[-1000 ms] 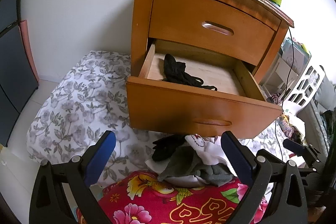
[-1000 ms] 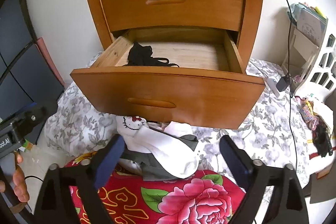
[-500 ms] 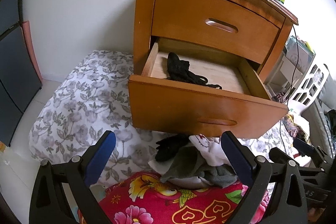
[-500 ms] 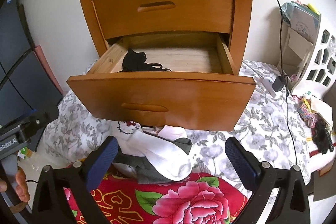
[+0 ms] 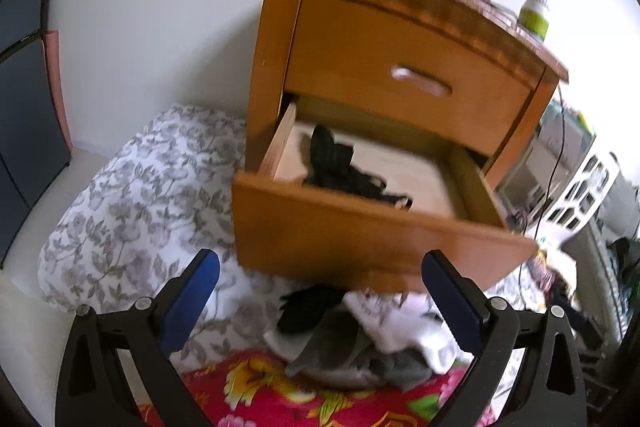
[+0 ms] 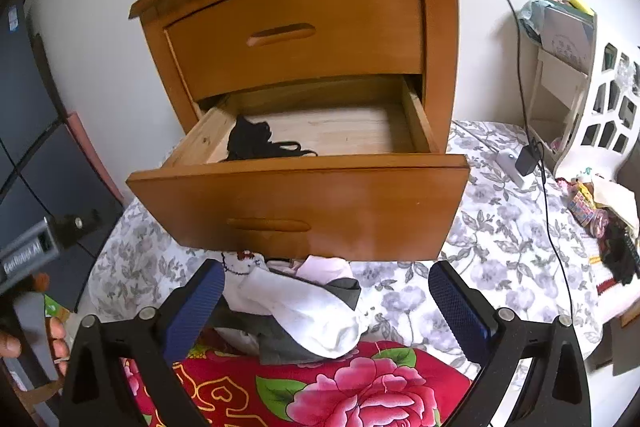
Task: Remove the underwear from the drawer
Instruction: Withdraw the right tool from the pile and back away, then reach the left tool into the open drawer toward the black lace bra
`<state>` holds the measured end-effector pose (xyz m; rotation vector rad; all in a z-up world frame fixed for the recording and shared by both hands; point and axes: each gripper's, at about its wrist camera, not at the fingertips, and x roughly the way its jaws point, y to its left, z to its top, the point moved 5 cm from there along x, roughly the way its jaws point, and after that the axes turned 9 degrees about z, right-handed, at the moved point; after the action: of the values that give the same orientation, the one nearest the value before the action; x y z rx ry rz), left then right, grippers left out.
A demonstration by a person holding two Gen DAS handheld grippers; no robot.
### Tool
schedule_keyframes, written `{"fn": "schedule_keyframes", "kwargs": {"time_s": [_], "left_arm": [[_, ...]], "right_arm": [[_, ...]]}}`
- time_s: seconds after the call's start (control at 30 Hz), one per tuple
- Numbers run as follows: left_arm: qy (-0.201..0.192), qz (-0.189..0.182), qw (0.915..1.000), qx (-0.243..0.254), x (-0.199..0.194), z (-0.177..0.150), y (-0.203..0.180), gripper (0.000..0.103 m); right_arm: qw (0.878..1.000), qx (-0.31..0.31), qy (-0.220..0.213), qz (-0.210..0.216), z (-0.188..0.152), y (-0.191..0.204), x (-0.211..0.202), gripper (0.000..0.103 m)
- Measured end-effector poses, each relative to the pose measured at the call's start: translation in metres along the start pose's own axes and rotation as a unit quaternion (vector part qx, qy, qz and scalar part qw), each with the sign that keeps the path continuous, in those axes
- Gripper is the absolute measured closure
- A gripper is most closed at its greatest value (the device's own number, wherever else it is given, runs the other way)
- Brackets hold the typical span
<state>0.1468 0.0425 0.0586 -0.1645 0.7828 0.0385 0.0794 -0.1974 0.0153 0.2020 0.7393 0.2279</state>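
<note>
A wooden nightstand has its lower drawer (image 5: 360, 239) (image 6: 304, 203) pulled out. Black underwear (image 5: 340, 167) (image 6: 256, 143) lies at the drawer's left side on the bare wood bottom. Below the drawer front, a pile of white, grey and black garments (image 5: 360, 335) (image 6: 296, 311) rests on the floral bedding. My left gripper (image 5: 320, 295) hangs open in front of the drawer, above the pile, with nothing between its fingers. My right gripper (image 6: 326, 303) is also open and empty, over the same pile.
The upper drawer (image 6: 296, 35) is closed. A green-labelled bottle (image 5: 534, 15) and a phone stand on the nightstand top. A black cable (image 6: 520, 67) runs down to a charger on the grey floral sheet (image 6: 500, 235). A red flowered cloth (image 6: 320, 391) lies nearest me. A white shelf stands at right.
Both grippers have risen and tilted, so the drawer's inside shows more fully. The left view is now blurred from motion. The underwear and the pile have not moved.
</note>
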Motion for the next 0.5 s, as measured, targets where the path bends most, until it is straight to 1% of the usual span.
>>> {"fn": "schedule_keyframes", "kwargs": {"time_s": [0.1, 0.23, 0.33, 0.4, 0.47, 0.5], "left_arm": [[-0.011, 0.003, 0.9998, 0.015, 0.002, 0.016, -0.004, 0.002], [-0.025, 0.01, 0.9975, 0.066, 0.006, 0.045, -0.016, 0.002], [-0.03, 0.0, 0.9951, 0.094, 0.007, 0.066, -0.027, 0.002], [-0.027, -0.007, 0.9946, 0.1, 0.01, 0.079, -0.032, 0.002], [-0.013, -0.011, 0.9943, 0.106, 0.016, 0.092, -0.036, 0.002], [-0.001, -0.008, 0.9937, 0.112, 0.022, 0.099, -0.039, 0.002]], "right_arm": [[1.0, 0.011, -0.014, 0.001, 0.003, -0.006, -0.005, 0.0], [1.0, 0.016, -0.016, 0.008, 0.004, -0.01, -0.003, 0.0], [1.0, 0.018, -0.013, 0.01, 0.003, -0.013, 0.001, 0.0], [1.0, 0.022, -0.008, 0.012, 0.002, -0.016, 0.005, 0.0], [1.0, 0.028, -0.004, 0.013, 0.001, -0.019, 0.009, 0.0], [0.999, 0.03, -0.003, 0.013, 0.0, -0.02, 0.01, 0.0]]}}
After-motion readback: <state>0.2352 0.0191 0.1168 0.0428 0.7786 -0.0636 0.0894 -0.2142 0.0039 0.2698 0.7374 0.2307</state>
